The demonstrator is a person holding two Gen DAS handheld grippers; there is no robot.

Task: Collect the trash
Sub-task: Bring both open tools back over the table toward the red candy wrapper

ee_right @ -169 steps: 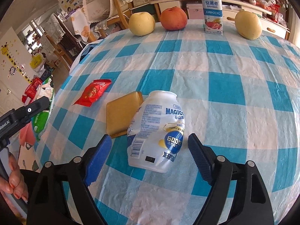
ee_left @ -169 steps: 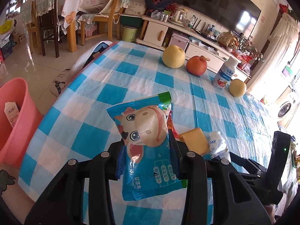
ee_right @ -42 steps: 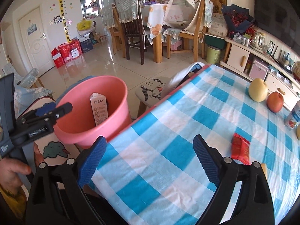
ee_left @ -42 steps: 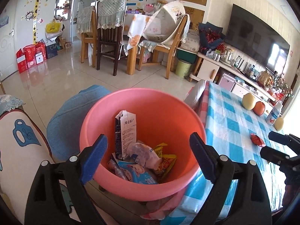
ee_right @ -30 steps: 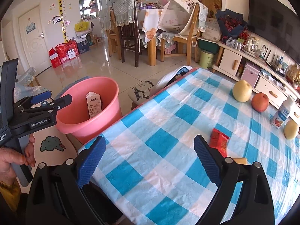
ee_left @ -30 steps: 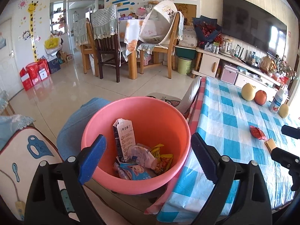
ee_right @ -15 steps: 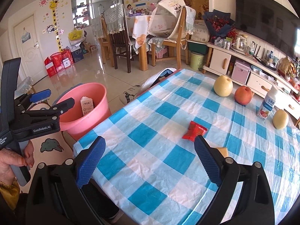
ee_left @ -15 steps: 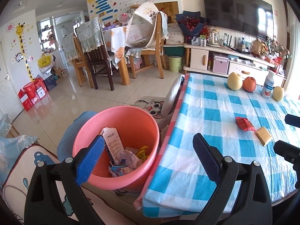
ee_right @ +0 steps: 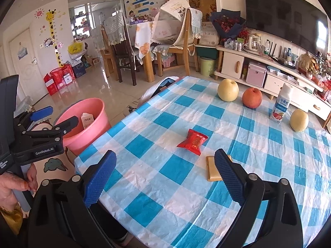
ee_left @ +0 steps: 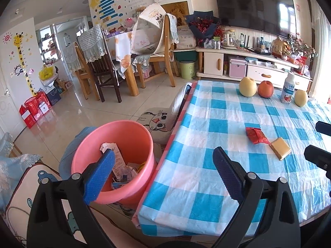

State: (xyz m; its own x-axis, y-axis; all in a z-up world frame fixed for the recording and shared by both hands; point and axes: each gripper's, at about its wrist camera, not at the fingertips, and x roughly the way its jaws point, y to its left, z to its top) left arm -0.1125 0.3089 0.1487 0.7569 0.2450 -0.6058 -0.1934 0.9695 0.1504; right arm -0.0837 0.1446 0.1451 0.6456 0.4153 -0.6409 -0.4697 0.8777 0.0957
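Both grippers, left (ee_left: pixel 163 165) & right (ee_right: pixel 164 173), wide open w/ nothing held, facing blue-checked tabletop (ee_right: pixel 144 144) prob. to fetch red crinkled foil wrapper (ee_right: pixel 192 142) & flat tan square packet (ee_right: pixel 212 170) for round pink plastic bin (ee_left: pixel 111 132) beside it.

Both views are bright with daylight, which reflects as pale glare off the floor tiles (ee_left: pixel 68 122) at nine o'clock and the television (ee_left: pixel 254 6) at one o'clock. Focus is sharp centrally. Fisheye distortion bends the edges, and dark vignetting fills the corners.
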